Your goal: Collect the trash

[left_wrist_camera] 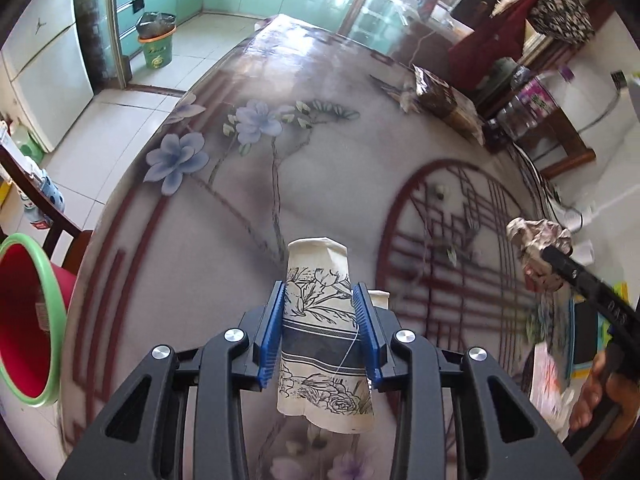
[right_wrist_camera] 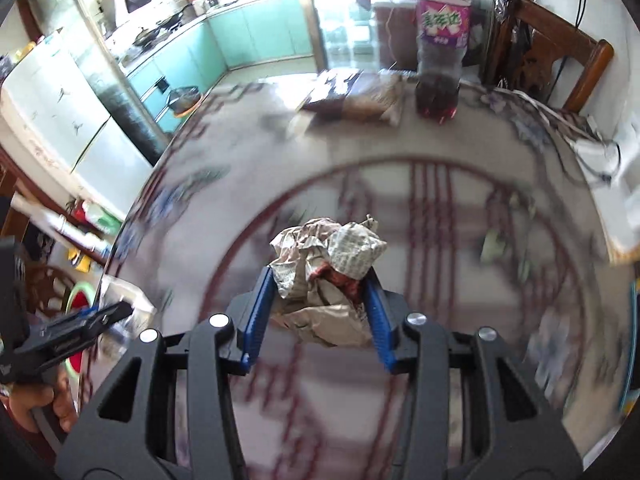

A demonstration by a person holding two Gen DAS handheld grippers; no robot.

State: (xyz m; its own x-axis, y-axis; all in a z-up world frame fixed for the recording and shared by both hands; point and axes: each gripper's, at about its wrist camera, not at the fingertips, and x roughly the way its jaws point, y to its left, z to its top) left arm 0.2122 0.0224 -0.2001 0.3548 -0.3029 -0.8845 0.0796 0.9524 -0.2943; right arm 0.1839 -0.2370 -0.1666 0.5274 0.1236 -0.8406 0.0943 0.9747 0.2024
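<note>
A crushed paper cup [left_wrist_camera: 320,332] printed with dark flowers hangs above the flowered table [left_wrist_camera: 256,184], squeezed between the blue pads of my left gripper [left_wrist_camera: 320,304]. A crumpled ball of newspaper [right_wrist_camera: 324,276] is held off the table by my right gripper [right_wrist_camera: 322,284], which is shut on it. In the left wrist view the same paper ball [left_wrist_camera: 538,246] shows at the right edge, at the tip of the right gripper's dark finger. The left gripper [right_wrist_camera: 116,312] appears at the lower left of the right wrist view, held by a hand.
A red bin with a green rim [left_wrist_camera: 28,316] stands beside the table's left edge. A snack bag [right_wrist_camera: 360,98] and a large bottle with a purple label [right_wrist_camera: 440,44] sit at the table's far side. White cables [right_wrist_camera: 580,140] lie at the right edge. Another lined bin [left_wrist_camera: 156,42] stands on the kitchen floor.
</note>
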